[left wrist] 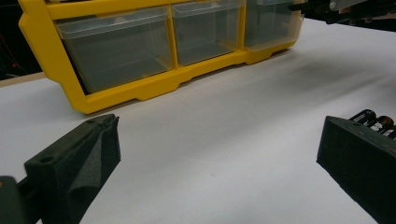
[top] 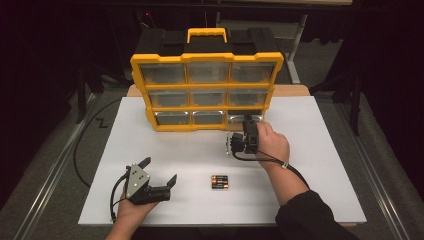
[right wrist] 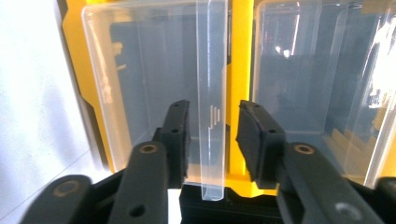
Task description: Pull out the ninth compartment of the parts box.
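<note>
1. At the organiser's (top: 206, 90) bottom-right drawer (right wrist: 154, 93), my right gripper (right wrist: 212, 140) is straddling the drawer's clear pull tab (right wrist: 212, 93), jaws narrow, not pinching.
2. Batteries (top: 220, 182) are waiting on the worktop (top: 310, 150); my left gripper (top: 159, 173) is resting wide, empty.

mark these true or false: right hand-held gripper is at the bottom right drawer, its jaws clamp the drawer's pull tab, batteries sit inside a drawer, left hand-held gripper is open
1. The right hand-held gripper is at the bottom right drawer of the yellow organizer. True.
2. Its jaws clamp the pull tab. False: the tab stands between them with gaps on both sides.
3. The batteries sit inside a drawer. False: they lie on the white table.
4. The left hand-held gripper is open. True.
</note>
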`<state>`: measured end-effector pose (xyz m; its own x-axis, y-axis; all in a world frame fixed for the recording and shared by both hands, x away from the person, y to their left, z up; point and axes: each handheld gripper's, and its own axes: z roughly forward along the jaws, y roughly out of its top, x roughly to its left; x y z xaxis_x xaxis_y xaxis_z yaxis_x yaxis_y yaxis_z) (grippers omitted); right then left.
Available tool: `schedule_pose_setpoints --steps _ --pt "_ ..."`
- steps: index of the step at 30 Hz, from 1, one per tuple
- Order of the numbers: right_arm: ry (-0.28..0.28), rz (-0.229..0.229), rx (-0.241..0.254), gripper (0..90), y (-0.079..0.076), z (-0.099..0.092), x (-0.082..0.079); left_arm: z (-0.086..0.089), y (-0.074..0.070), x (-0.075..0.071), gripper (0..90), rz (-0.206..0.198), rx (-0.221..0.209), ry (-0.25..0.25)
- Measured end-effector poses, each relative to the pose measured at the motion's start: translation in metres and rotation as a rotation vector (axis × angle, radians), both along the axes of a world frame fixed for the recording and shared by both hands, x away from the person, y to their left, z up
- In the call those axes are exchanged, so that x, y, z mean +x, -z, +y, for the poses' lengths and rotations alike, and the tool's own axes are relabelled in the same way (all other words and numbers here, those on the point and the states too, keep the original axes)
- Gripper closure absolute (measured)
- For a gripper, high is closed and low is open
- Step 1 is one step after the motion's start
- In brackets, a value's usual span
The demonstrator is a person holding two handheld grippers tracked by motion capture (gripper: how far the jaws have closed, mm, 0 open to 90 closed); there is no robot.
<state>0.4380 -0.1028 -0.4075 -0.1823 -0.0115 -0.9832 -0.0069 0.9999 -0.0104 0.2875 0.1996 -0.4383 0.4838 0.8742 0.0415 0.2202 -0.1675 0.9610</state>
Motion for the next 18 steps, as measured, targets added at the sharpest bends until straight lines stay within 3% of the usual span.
schedule_pose_setpoints --steps 3,7,11,18 --pt "0.019 0.034 -0.005 64.3 -0.0009 -0.0003 0.0029 0.0005 0.0007 0.0009 0.4 0.007 0.002 -0.001" --pt "0.017 0.046 -0.016 67.7 0.0017 -0.0004 0.0069 0.0011 0.0000 -0.0001 0.4 0.002 0.000 -0.001" --pt "0.018 0.021 -0.018 77.8 0.0021 0.0007 0.0070 0.0007 0.0003 0.0001 0.4 0.002 0.001 -0.001" --pt "0.005 0.006 -0.038 78.6 0.0035 -0.0002 0.0037 0.0000 0.0012 0.0008 0.4 0.006 0.009 0.000"
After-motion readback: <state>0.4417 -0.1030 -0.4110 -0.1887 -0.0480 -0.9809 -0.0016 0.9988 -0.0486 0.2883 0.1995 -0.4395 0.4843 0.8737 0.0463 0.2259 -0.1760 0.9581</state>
